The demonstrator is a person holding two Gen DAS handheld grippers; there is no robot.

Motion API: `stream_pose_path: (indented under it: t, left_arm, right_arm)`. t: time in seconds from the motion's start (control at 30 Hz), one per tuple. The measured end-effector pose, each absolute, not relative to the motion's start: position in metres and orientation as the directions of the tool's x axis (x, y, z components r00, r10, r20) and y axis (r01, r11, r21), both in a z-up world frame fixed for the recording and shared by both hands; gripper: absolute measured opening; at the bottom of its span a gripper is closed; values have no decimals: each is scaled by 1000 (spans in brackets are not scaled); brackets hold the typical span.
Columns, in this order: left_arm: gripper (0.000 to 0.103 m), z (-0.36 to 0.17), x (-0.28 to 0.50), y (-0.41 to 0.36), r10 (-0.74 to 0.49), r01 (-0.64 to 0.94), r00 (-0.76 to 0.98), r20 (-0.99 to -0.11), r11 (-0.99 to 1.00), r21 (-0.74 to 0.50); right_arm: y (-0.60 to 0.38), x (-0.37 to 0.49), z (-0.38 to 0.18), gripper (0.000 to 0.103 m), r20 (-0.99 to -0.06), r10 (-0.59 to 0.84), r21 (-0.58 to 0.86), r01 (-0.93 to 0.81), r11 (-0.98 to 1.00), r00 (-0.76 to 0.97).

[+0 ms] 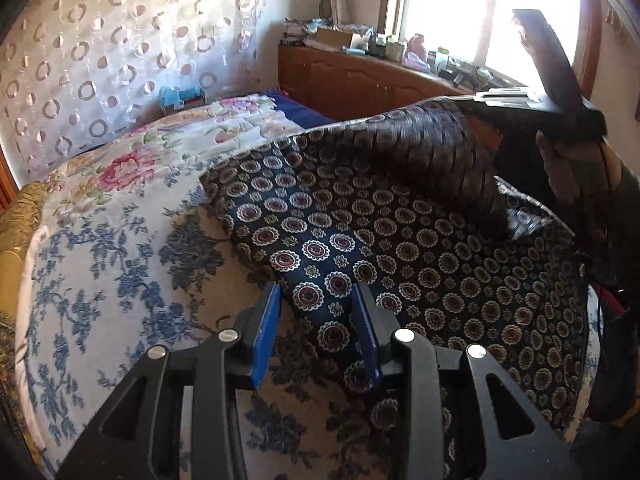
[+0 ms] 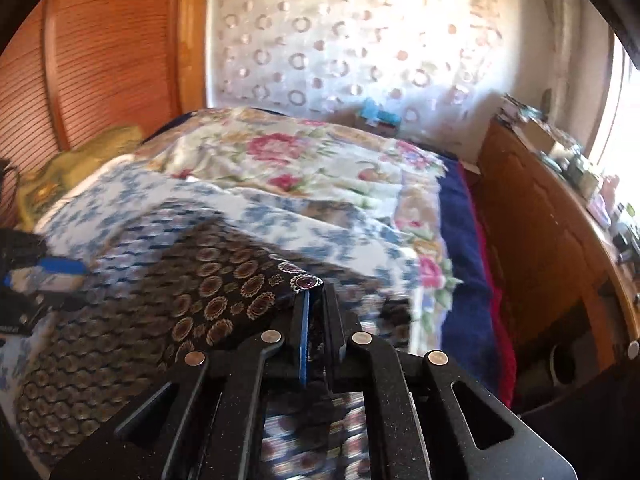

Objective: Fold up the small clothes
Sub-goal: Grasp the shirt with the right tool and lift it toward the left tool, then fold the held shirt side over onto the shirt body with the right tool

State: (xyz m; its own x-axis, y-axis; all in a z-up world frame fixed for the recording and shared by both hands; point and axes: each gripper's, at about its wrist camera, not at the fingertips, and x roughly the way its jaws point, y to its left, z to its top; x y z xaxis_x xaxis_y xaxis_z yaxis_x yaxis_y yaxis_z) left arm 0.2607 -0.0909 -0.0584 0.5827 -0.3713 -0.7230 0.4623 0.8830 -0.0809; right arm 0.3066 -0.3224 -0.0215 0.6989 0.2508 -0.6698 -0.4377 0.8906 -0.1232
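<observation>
A dark navy garment (image 1: 400,248) with round medallion print lies on the floral bedspread (image 1: 100,240). My left gripper (image 1: 316,300) is open just above the garment's near left edge, with nothing between its blue pads. My right gripper (image 2: 316,292) is shut on a corner of the same garment (image 2: 208,292) and lifts it off the bed. In the left wrist view the right gripper (image 1: 560,114) shows at the upper right, with the cloth hanging from it in a curved fold. The left gripper (image 2: 36,280) shows blurred at the left edge of the right wrist view.
A wooden cabinet (image 1: 360,84) with clutter on top runs under the bright window (image 1: 480,12). A wooden headboard (image 2: 100,52) and a patterned curtain (image 2: 340,40) stand behind the bed. A yellow-green pillow (image 2: 80,160) lies near the headboard.
</observation>
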Motion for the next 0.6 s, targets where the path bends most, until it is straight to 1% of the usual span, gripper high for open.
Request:
stream_pose_path:
  t: [0.1,0.23,0.3,0.37,0.4,0.43,0.47,0.5,0.53,0.6]
  left_arm:
    - [35,-65,264,-94,-368,466,570,-734,881,-79]
    - [35,-69,267,-96,-363,464,561,-744,882,-80]
    - [36,-72,268,-97,-352,463,556,-753,883,-70]
    - [36,-74,268,-97,-345,463,557,-755,884,-63]
    - [36,-74,267,-97,-345,463,557,-755,884,-62]
    - [36,-74,267,-97,-345,463,557,-755,884,-63]
    - [36,-74,267,-97,-346,463,557,-755,884,-64]
    - [37,-74,267,-97,-347,463,556,-755,884,-65]
    - [38,-74,266,-98,-349,464,556,-755,883,-66]
    - [40,-74,267,-100,-348,468,554,-756,881,-63]
  right_arm:
    - [-343,327,-28,3,-684,193,-121,-371,921,704]
    - [-375,343,-26,5,-677,159,-67,-275,959,719]
    - [-383,344,-22,6,-674,170,-29,-256,966,719]
    - [-384,340,-20,10,-671,205,5,-272,962,713]
    - [-382,337,-19,17,-672,216,12,-281,960,709]
    - [-378,333,-20,27,-675,237,25,-300,954,698]
    - [-374,331,-20,33,-679,253,34,-314,949,689]
    - [-370,330,-22,44,-684,262,38,-326,945,681]
    - [-364,326,-22,48,-689,271,38,-340,940,672]
    - [-356,320,-24,48,-694,289,43,-362,931,659]
